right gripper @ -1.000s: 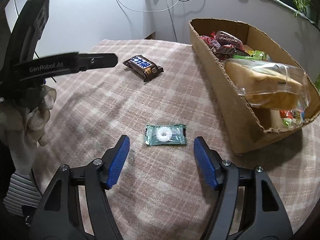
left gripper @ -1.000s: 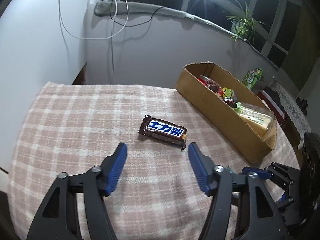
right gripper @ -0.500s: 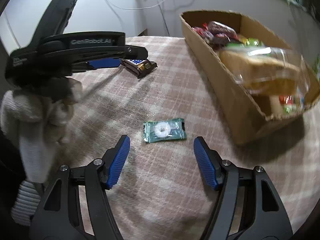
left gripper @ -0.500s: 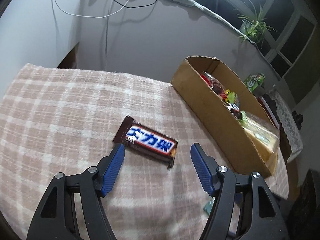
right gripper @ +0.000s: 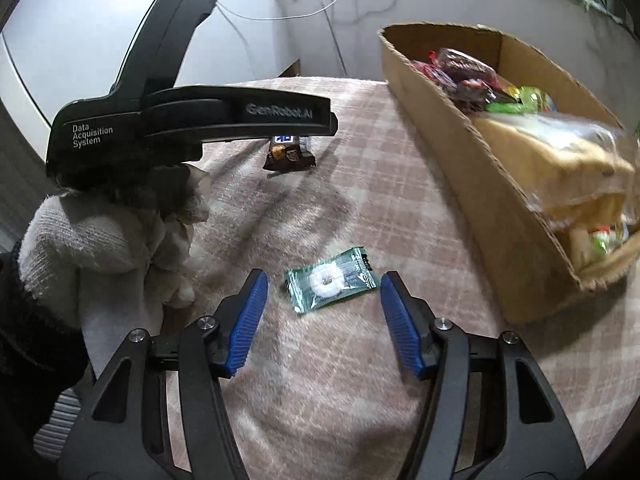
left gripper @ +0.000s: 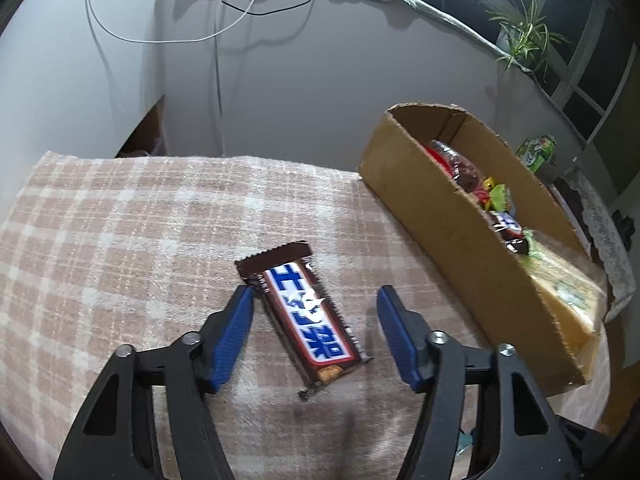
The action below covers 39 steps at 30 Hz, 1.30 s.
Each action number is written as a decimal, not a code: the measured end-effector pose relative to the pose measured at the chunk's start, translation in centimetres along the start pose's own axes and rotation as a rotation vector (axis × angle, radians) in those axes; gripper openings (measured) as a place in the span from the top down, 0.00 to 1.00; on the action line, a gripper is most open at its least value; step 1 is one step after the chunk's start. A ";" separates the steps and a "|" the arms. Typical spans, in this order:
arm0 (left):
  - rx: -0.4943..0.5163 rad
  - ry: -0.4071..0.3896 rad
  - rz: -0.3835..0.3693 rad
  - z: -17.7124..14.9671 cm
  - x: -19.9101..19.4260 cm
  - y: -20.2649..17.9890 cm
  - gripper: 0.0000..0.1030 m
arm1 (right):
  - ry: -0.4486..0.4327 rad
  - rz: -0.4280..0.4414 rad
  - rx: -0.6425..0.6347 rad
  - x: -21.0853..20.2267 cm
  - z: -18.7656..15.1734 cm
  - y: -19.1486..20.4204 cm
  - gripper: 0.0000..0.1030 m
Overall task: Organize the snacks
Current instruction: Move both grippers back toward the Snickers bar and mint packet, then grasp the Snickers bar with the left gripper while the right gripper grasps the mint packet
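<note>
A brown chocolate bar (left gripper: 306,314) with a blue and white label lies on the checked tablecloth. My left gripper (left gripper: 314,336) is open, its blue pads on either side of the bar, apart from it. The bar's end also shows in the right wrist view (right gripper: 289,155) under the left gripper's body. A small green candy packet (right gripper: 330,279) lies on the cloth. My right gripper (right gripper: 323,318) is open, just short of the packet, which lies between its fingertips. A cardboard box (left gripper: 452,236) holding several snacks stands to the right; it also shows in the right wrist view (right gripper: 472,160).
The pink checked tablecloth (left gripper: 120,248) covers the table, which ends at a white wall behind. Cables hang on the wall (left gripper: 216,40). A potted plant (left gripper: 520,40) stands on the window ledge. A gloved hand (right gripper: 108,240) holds the left gripper.
My left gripper has moved forward and turned, so the chocolate bar now lies between its pads. My right gripper has moved closer to the green packet.
</note>
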<state>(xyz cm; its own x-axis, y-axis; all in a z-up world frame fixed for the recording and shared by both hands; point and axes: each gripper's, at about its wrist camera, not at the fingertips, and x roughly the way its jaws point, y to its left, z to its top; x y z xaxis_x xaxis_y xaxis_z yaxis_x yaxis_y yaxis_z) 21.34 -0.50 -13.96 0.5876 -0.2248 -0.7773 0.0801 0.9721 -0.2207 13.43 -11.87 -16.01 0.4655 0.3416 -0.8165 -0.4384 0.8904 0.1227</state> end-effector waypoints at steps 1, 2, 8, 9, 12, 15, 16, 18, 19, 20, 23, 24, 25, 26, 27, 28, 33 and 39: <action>0.007 -0.004 0.005 0.0 0.0 0.0 0.45 | 0.004 -0.016 -0.036 0.2 0.0 0.6 0.34; 0.013 -0.006 0.007 -0.1 0.0 0.1 0.48 | 0.004 -0.038 -0.069 0.3 -0.1 1.0 0.34; 0.016 -0.009 0.005 0.1 -0.1 1.2 0.68 | -0.004 -0.086 -0.139 0.7 0.2 1.8 0.50; 0.014 -0.011 0.002 0.1 -0.1 1.4 0.71 | -0.002 -0.080 -0.143 0.7 0.4 1.6 0.55; 0.015 -0.011 -0.006 0.0 -0.2 1.7 0.74 | 0.005 -0.065 -0.150 0.7 0.5 1.3 0.57; 0.015 -0.012 -0.013 0.0 -0.3 1.9 0.74 | 0.003 -0.063 -0.158 0.8 0.5 1.3 0.57; 0.015 -0.013 -0.014 -0.1 -0.3 2.0 0.74 | 0.003 -0.059 -0.155 0.8 0.6 1.0 0.58; 0.011 -0.015 -0.018 -0.1 -0.4 2.1 0.74 | -0.001 -0.045 -0.140 0.3 0.4 0.8 0.58; 0.008 -0.016 -0.020 -0.1 -0.4 2.1 0.74 | -0.003 -0.038 -0.131 0.4 0.4 0.5 0.58; 0.005 -0.019 -0.021 -0.2 -0.6 2.2 0.74 | -0.005 -0.033 -0.124 0.4 0.4 0.4 0.58; 0.003 -0.024 -0.024 -0.3 -1.0 2.4 0.74 | -0.012 -0.024 -0.111 0.1 0.3 0.0 0.58; 0.002 -0.027 -0.023 -0.4 -1.2 2.5 0.74 | -0.015 -0.023 -0.110 -0.1 0.2 0.0 0.58; 0.002 -0.030 -0.022 -0.5 -1.5 2.6 0.74 | -0.020 -0.025 -0.110 -0.3 0.2 -0.1 0.58; 0.002 -0.032 -0.022 -0.5 -1.6 2.7 0.74 | -0.026 -0.027 -0.109 -0.5 0.1 0.0 0.58; 0.001 -0.035 -0.022 -0.6 -1.8 2.7 0.74 | -0.032 -0.027 -0.108 -0.7 0.1 0.0 0.58; 0.001 -0.037 -0.021 -0.7 -2.0 2.7 0.74 | -0.037 -0.025 -0.106 -0.9 0.1 -0.1 0.58; 0.015 -0.059 -0.021 -1.0 -3.3 2.4 0.74 | -0.064 -0.017 -0.094 -2.9 -0.3 -0.3 0.58; 0.047 -0.092 -0.028 -1.1 -5.2 1.0 0.74 | -0.108 -0.019 -0.084 -5.4 -0.1 -1.1 0.58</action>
<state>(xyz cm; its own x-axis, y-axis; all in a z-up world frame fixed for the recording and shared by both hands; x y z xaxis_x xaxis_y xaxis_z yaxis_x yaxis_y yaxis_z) 17.45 1.59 -10.78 0.6561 -0.2470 -0.7131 0.1342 0.9681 -0.2118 11.33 -14.67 -11.81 0.5526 0.3594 -0.7519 -0.4892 0.8703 0.0565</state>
